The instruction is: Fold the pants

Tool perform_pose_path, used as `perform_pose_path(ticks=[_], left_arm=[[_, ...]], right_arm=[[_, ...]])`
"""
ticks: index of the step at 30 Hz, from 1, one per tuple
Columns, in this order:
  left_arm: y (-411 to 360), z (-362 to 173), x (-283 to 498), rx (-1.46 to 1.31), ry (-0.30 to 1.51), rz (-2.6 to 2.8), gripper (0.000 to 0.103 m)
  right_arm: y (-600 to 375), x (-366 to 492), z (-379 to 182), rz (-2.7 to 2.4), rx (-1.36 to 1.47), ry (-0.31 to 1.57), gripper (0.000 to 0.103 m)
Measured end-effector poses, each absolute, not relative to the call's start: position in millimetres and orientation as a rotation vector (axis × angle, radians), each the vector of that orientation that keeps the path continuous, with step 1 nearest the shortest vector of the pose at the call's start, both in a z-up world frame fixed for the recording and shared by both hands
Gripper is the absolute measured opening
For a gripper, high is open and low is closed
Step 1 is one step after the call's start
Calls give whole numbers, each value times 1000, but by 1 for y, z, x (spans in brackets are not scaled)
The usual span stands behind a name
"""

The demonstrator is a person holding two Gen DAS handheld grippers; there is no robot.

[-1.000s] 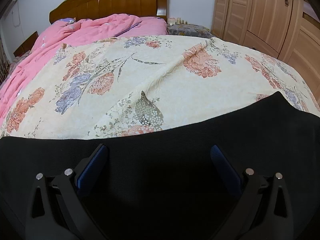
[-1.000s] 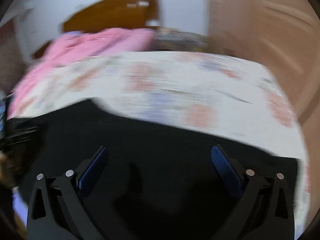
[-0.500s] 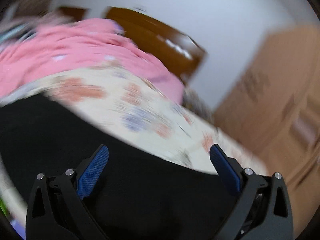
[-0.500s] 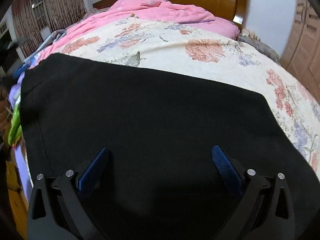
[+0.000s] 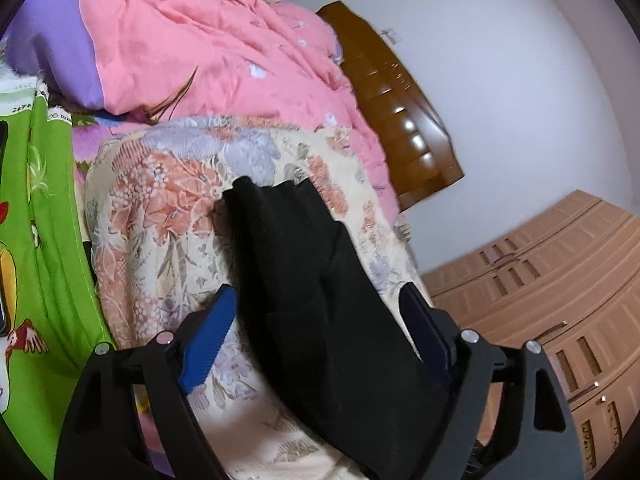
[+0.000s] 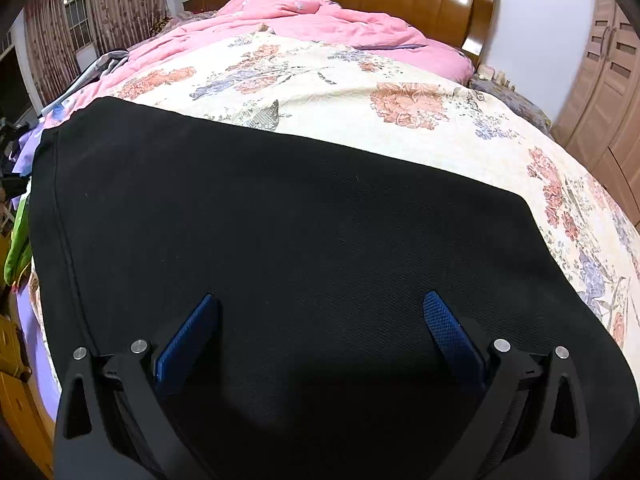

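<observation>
bed [image 6: 580, 184] | floral cover | on it: black pants [image 6: 280, 240], pink quilt [image 6: 320, 20]

The black pants [image 6: 300, 240] lie on the floral bedspread [image 6: 400, 100] at the near end of the bed. In the right wrist view they are spread flat as one wide dark panel, smooth, with a stitched seam along the left edge. The fabric is a fine woven cloth. In the left wrist view the pants [image 5: 312, 280] appear as a long narrow band with a raised, folded end that lifts a little off the bedspread [image 5: 160, 220].
</observation>
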State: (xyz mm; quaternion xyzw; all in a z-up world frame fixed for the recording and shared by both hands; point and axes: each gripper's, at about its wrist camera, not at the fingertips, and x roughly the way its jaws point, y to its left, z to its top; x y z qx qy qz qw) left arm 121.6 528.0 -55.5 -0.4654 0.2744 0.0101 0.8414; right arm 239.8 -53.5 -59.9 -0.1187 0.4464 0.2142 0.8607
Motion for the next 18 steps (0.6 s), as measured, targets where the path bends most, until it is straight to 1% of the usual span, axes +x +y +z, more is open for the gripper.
perform_pose_path(ticks=[4, 5, 8, 9, 13, 16, 17, 18], left_arm=[[528, -68, 134, -978, 612, 44, 82], [529, -69, 134, -977, 613, 40, 81], [527, -67, 145, -951, 641, 18, 60], [525, -65, 143, -940, 644, 28, 57], [526, -79, 146, -953, 655, 42, 56], [528, -86, 144, -977, 624, 22, 56], [526, -84, 144, -969, 626, 22, 53], [523, -81, 145, -947, 641, 18, 41]], right_arm=[[-54, 241, -60, 449, -249, 936, 99], [-54, 241, -60, 449, -250, 936, 99], [-54, 240, -60, 449, -249, 936, 99], [-54, 240, -60, 449, -250, 936, 99], [-54, 241, -60, 449, -249, 936, 99], [-55, 240, -60, 449, -247, 936, 99], [-55, 240, -60, 449, -247, 936, 99], [-55, 240, -60, 450, -246, 937, 99]])
